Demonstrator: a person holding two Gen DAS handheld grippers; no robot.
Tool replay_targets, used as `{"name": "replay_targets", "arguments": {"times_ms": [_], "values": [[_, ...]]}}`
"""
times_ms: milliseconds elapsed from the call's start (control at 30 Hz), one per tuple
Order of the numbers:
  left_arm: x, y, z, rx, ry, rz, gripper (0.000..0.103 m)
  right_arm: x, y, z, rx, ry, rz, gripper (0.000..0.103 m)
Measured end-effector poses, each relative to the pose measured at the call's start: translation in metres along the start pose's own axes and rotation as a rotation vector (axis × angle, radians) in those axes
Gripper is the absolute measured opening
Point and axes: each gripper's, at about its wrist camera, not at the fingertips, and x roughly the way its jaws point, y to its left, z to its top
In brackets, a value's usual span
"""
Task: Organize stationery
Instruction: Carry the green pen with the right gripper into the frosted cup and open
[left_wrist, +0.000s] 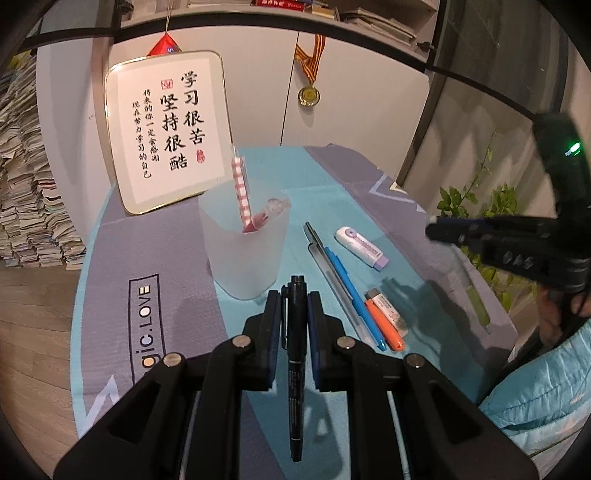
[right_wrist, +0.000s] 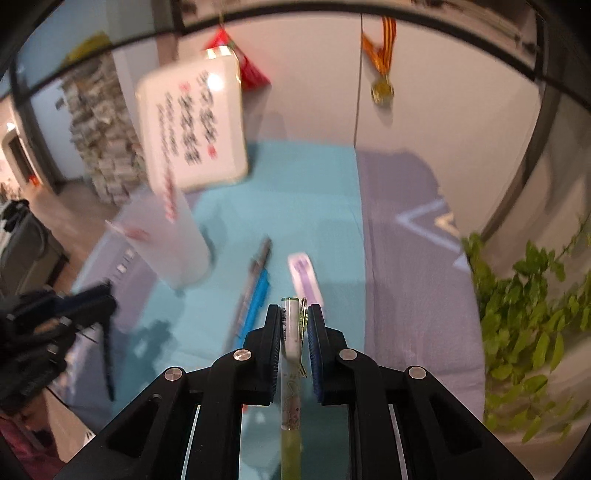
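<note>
Two pens are clamped now: left gripper holds the black marker, right gripper the green pen. Both may collide above the frosted cup.

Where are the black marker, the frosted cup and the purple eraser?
black marker (left_wrist: 296, 332), left wrist view, on its barrel.
frosted cup (left_wrist: 245, 254), left wrist view, on its front wall.
purple eraser (left_wrist: 360, 246), left wrist view, on its sleeve.

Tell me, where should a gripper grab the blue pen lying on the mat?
Probably the blue pen's bare middle, coming straight down from above. It lies flat, wedged between the clear pen and the orange highlighter, so the fingers have little room beside it; the highlighter does not reach the pen's far half.
</note>
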Motion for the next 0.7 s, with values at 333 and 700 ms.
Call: {"name": "replay_targets", "arguments": {"times_ms": [333, 700], "values": [[-0.02, 0.003, -0.003, -0.009, -0.034, 0.009, 0.012, -0.026, 0.039, 0.013, -0.053, -0.17, 0.044, 0.015], [-0.033, 0.01, -0.004, -0.031, -0.056, 0.03, 0.012, -0.027, 0.043, 0.009, -0.027, -0.19, 0.065, 0.015]]}}
